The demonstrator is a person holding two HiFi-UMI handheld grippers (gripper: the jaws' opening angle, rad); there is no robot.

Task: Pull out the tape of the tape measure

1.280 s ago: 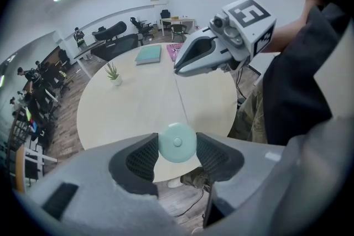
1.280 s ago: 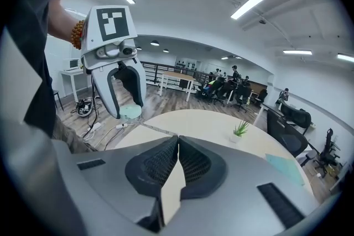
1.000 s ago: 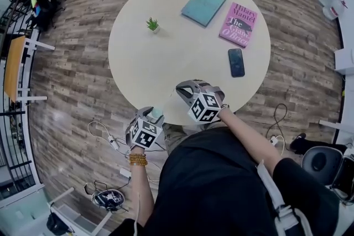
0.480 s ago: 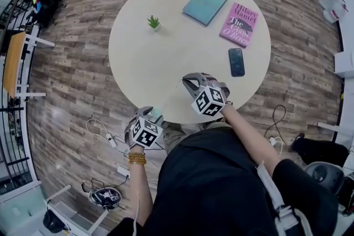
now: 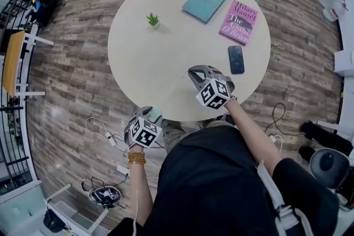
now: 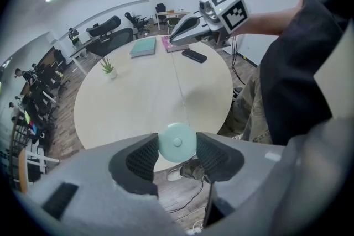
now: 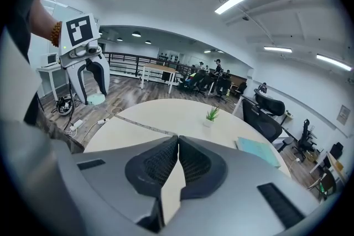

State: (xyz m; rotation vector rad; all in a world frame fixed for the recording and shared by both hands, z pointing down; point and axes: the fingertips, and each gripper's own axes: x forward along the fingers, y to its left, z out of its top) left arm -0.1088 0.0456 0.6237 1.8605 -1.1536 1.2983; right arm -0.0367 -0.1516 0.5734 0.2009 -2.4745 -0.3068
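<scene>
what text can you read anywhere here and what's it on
"Hilary Mantel": pink book, top of its cover.
"The Giant O'Brien": same cover, lower down; the middle word is blurry.
Nothing readable on the teal book or the phone.

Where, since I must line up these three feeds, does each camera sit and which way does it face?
Head view: on the person's head, looking steeply down on the round table; shows torso, forearms, left gripper, right gripper.
Left gripper view: on the left gripper, facing across the table toward the right gripper; its jaws grip the tape measure.
Right gripper view: on the right gripper, facing back at the left gripper; its jaws are shut on the tape.
Shared: both gripper views show the tape and the opposite gripper.
</scene>
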